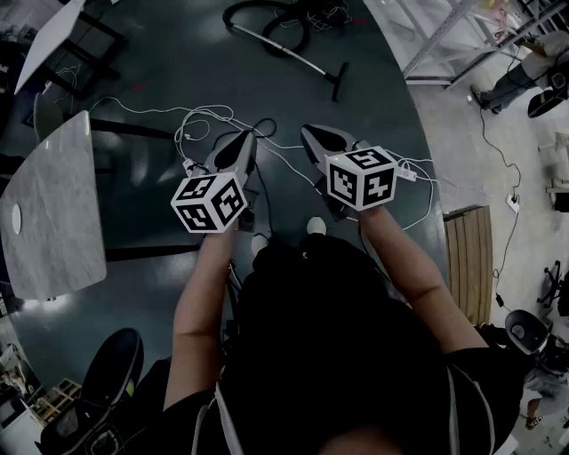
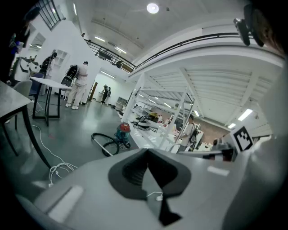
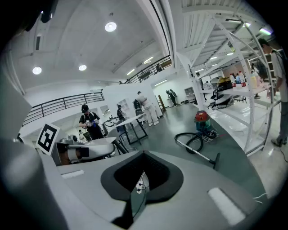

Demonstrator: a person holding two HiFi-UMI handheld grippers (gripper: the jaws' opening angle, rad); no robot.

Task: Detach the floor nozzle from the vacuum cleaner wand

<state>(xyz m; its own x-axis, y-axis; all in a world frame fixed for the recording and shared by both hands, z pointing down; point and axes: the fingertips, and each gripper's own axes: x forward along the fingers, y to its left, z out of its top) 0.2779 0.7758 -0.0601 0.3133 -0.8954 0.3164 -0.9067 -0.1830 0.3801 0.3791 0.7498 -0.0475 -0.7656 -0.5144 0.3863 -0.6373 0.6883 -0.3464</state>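
Far floor, twelve o'clock: the wand [image 1: 284,51] lies flat and the nozzle [image 1: 339,82] sits on its end toward one o'clock. The hose [image 1: 267,16] loops behind it.
Left gripper [image 1: 242,138]: jaws fully together, nothing between them, held in the air over the floor.
Right gripper [image 1: 313,133]: jaws pressed together too, gripping nothing.
Gap: both grippers are well apart from the vacuum, with white cables [image 1: 204,115] on the floor between.
Done: nothing I can see; the nozzle looks still joined to the wand.
Left to do: I judge all of it. I must approach, open both jaws, grip the wand and the nozzle, and pull them apart.
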